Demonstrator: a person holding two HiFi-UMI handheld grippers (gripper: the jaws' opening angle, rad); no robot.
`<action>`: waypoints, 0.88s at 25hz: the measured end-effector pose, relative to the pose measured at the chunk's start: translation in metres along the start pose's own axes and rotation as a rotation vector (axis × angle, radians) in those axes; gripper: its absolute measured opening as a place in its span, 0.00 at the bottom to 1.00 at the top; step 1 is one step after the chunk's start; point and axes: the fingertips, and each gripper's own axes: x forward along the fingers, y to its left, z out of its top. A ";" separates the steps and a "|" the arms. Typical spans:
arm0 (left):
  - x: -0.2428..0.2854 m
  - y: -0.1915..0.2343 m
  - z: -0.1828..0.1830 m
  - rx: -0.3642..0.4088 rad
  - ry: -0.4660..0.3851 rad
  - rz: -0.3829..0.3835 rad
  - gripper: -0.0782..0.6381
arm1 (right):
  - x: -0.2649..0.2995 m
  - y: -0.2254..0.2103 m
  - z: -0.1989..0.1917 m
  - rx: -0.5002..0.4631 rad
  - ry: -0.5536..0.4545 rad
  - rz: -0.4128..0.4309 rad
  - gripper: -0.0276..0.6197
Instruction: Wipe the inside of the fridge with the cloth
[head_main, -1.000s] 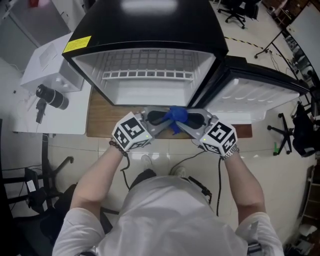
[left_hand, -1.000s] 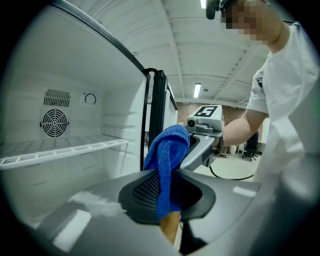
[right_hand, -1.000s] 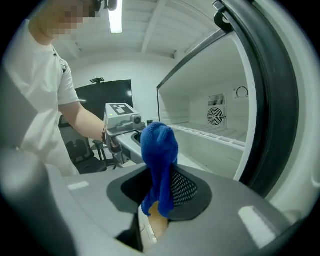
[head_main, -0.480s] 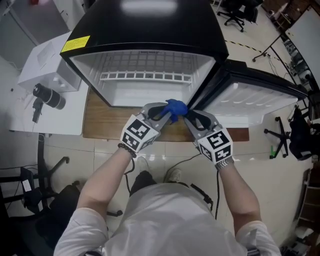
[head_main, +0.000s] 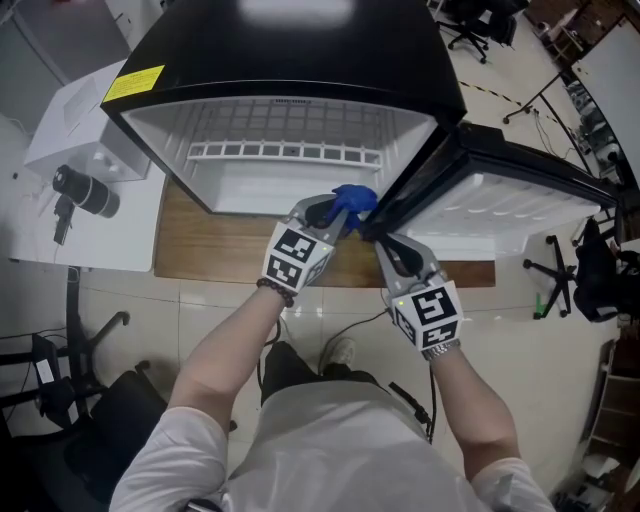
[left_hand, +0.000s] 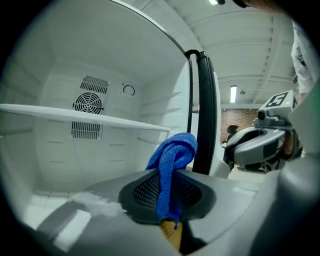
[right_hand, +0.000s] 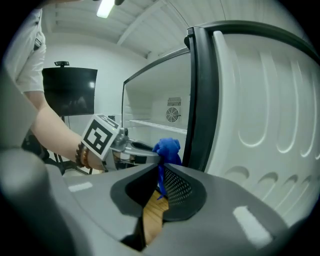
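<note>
**A:** What do the grippers hold at this moment?

**B:** The left gripper (left_hand: 168, 179) is clamped on the blue cloth (left_hand: 175, 150). The cloth is folded over its tips and a thin tail hangs below them. The jaws of the right gripper (right_hand: 159, 172) have just been closing and now stand nearly together. I judge that nothing is pressed between them. The blue strip in their slit seems to be that same tail, hanging further ahead.

**A:** What has changed?

**B:** One second ago both grippers met at the cloth, in front of the fridge (head_main: 300, 60). Now only the left one carries it. It has gone forward to the lower front edge of the opening, just beside the black seal (right_hand: 197, 90) of the door (right_hand: 255, 125). The right one has stayed back.

**A:** And for the task?

**B:** I think the handover is finished and the wiping can begin. The cloth seems to touch no wall yet.

**A:** Do the views differ?

**B:** Yes. Only the left gripper view looks deep inside, at the white shelf (left_hand: 90, 117) and the fan grille (left_hand: 89, 102) on the back wall. The head view shows both arms and the wooden board (head_main: 215, 245) under the fridge. The right gripper view shows the moulded inner side of the door.
</note>
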 end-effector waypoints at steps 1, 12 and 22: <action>0.005 0.002 -0.002 -0.008 0.001 0.009 0.17 | 0.000 0.000 0.001 -0.006 -0.004 -0.003 0.07; 0.051 0.021 -0.017 -0.092 -0.004 0.075 0.17 | -0.004 0.007 0.000 -0.025 -0.015 0.045 0.05; 0.078 0.040 -0.014 -0.099 -0.022 0.118 0.17 | 0.000 0.010 0.000 -0.036 -0.028 0.081 0.05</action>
